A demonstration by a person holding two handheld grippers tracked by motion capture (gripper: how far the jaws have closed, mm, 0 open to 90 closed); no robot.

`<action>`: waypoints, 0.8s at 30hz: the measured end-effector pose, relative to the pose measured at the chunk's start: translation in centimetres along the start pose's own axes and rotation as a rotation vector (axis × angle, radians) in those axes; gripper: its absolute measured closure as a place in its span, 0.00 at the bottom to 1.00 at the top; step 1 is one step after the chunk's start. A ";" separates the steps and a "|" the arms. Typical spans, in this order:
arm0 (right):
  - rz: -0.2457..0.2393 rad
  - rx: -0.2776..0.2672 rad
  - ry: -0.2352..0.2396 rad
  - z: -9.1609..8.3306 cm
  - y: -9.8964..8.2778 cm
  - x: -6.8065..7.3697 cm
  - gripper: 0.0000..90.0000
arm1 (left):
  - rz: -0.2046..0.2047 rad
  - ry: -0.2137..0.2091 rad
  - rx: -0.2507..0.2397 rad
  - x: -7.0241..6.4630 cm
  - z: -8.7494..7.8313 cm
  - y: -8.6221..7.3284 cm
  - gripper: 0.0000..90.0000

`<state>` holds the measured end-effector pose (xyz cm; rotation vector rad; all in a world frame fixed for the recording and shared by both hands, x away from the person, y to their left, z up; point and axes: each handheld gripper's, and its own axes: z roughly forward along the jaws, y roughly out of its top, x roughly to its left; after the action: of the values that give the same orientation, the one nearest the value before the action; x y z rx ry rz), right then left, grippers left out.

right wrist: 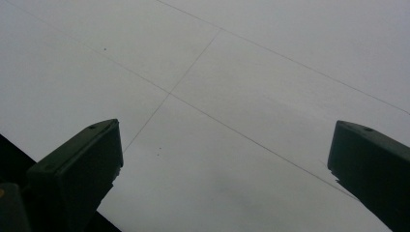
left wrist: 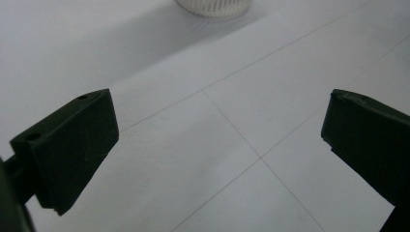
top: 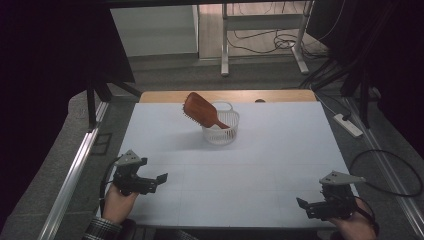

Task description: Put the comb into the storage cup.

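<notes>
The brown hairbrush (top: 201,110) leans in the white basket (top: 220,131) at the far middle of the table (top: 250,165), handle down inside and paddle tilted up over the left rim. Both grippers — left gripper (top: 159,179) and right gripper (top: 303,204) — sit near the front edge, jaws spread wide and empty. Reaching in, the left should probably take the paddle — bristle side is hard to read — and lift straight up so the basket stays put.

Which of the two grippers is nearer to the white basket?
The left gripper: the basket with the hairbrush stands left of centre; the right gripper is farther.
</notes>
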<state>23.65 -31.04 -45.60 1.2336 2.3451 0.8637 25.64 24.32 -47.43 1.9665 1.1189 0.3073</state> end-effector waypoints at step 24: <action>0.000 0.001 -0.004 0.0 0.0 0.0 0.00 | -0.016 0.007 0.001 -0.5 -1.7 -1.8 0.00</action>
<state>23.65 -31.02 -45.61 1.2350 2.3426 0.8592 23.32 25.31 -47.64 1.9581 1.1386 0.3050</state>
